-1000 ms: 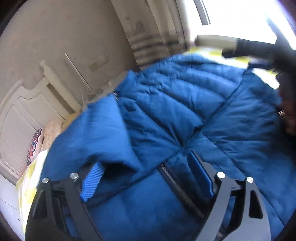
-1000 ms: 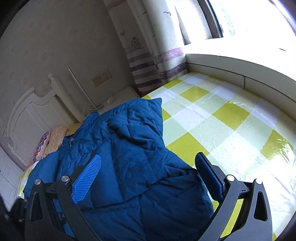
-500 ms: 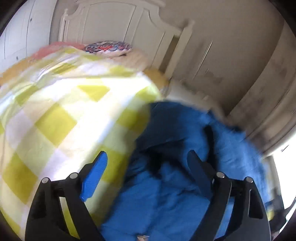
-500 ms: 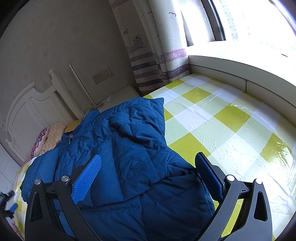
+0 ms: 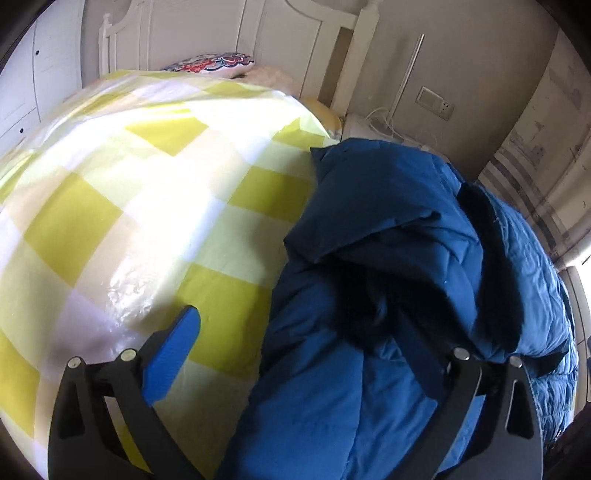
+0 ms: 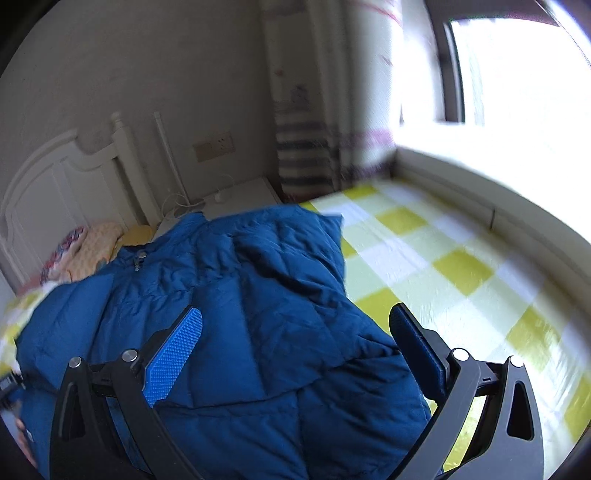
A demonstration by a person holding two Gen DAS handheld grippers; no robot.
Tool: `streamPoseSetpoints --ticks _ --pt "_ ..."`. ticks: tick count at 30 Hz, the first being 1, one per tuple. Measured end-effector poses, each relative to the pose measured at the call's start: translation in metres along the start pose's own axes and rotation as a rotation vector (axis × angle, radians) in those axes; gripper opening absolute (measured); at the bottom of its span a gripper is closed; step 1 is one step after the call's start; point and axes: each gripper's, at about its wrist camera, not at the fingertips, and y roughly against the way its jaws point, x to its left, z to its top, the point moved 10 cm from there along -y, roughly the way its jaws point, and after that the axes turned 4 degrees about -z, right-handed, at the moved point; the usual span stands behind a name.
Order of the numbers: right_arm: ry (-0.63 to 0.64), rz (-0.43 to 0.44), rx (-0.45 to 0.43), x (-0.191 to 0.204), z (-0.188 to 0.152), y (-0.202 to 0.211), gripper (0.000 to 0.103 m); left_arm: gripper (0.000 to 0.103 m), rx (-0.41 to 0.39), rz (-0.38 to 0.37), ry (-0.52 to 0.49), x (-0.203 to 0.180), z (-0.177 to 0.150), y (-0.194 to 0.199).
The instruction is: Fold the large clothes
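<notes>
A large blue quilted down jacket [image 5: 388, 280] lies bunched on a bed with a yellow and white checked cover [image 5: 122, 206]. Its dark hood opening faces the left wrist view. My left gripper [image 5: 299, 354] is open and empty, above the jacket's left edge, one finger over the cover and one over the jacket. In the right wrist view the jacket [image 6: 236, 295] lies folded with its zipper near the collar. My right gripper [image 6: 295, 350] is open and empty just above it.
A white headboard [image 5: 229, 33] and pillows [image 5: 210, 64] stand at the bed's head. A white nightstand with cables [image 6: 236, 195] is beside it. A striped curtain [image 6: 306, 155] and a bright window ledge [image 6: 480, 162] border the bed's far side.
My left gripper swung from over the jacket's zipper to its left edge, now looking toward the headboard. My right gripper tilted slightly, staying open over the jacket.
</notes>
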Motion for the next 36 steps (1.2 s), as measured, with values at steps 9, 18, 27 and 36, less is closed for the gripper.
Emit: streamPoseSetpoints --ticks 9,18,27,36 --pt "0.524 0.114 -0.172 0.146 -0.007 0.052 0.097 0.101 -0.019 0.021 -0.023 -0.003 0.001 0.008" --pt "1.008 0.179 -0.127 0.282 -0.062 0.041 0.084 0.101 -0.029 0.007 -0.013 -0.001 0.003 0.01" --pt "0.896 0.33 -0.009 0.301 -0.058 0.028 0.038 0.101 -0.029 -0.006 -0.01 -0.001 0.005 0.007" --pt "-0.134 0.511 0.195 0.122 0.023 0.009 0.028 0.101 -0.033 0.0 -0.013 -0.002 0.006 0.005"
